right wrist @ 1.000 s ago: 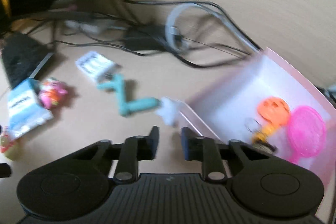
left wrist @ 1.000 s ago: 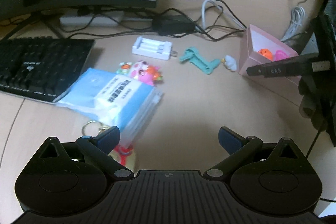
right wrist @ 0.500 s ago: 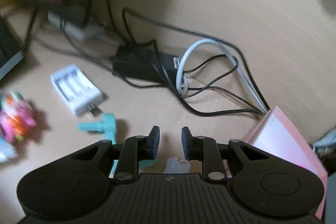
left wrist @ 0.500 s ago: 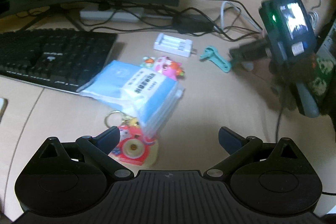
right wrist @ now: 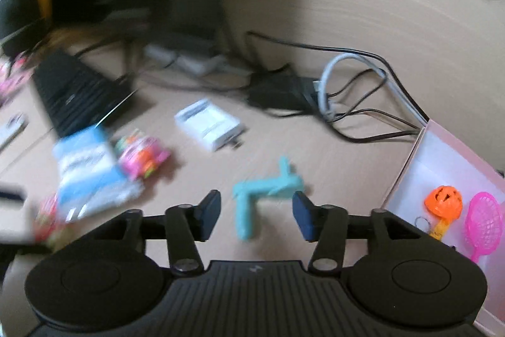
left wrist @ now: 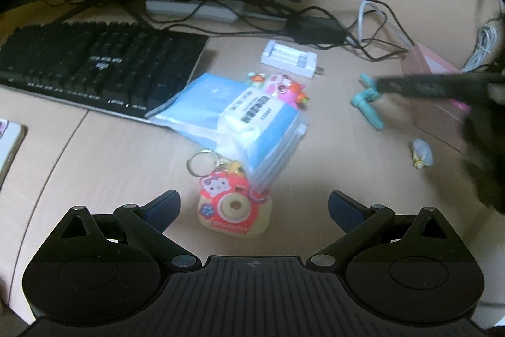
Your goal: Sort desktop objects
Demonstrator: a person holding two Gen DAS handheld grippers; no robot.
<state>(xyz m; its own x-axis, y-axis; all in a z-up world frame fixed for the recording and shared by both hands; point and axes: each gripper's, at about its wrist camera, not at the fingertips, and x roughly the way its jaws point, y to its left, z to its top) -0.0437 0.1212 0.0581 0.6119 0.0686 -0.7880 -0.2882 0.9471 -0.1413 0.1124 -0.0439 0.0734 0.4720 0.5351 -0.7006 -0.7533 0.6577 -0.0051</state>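
Observation:
My left gripper (left wrist: 254, 204) is open above the desk, and a red and yellow camera-shaped keychain (left wrist: 235, 207) lies on the wood between its fingertips, untouched. A blue tissue pack (left wrist: 240, 116) overlaps the keychain's top. My right gripper (right wrist: 256, 210) hangs low over a teal L-shaped toy (right wrist: 262, 195) with its jaws opening; the toy lies between the fingertips and the pads do not press on it. In the left wrist view that gripper's fingers (left wrist: 432, 86) are a dark blur over the teal toy (left wrist: 367, 105). A pink box (right wrist: 442, 166) stands to the right.
The box holds an orange pumpkin toy (right wrist: 443, 201) and a pink net (right wrist: 484, 220). A pink toy (left wrist: 285, 87), a white battery charger (left wrist: 288, 59) and a small white figure (left wrist: 421, 152) lie loose. A black keyboard (left wrist: 94, 68), a monitor and tangled cables (right wrist: 347, 90) fill the back.
My right gripper swung left from the pink box to the teal toy and its shut jaws have parted. The small white figure now lies farther from the teal toy. The keychain came fully into the left view.

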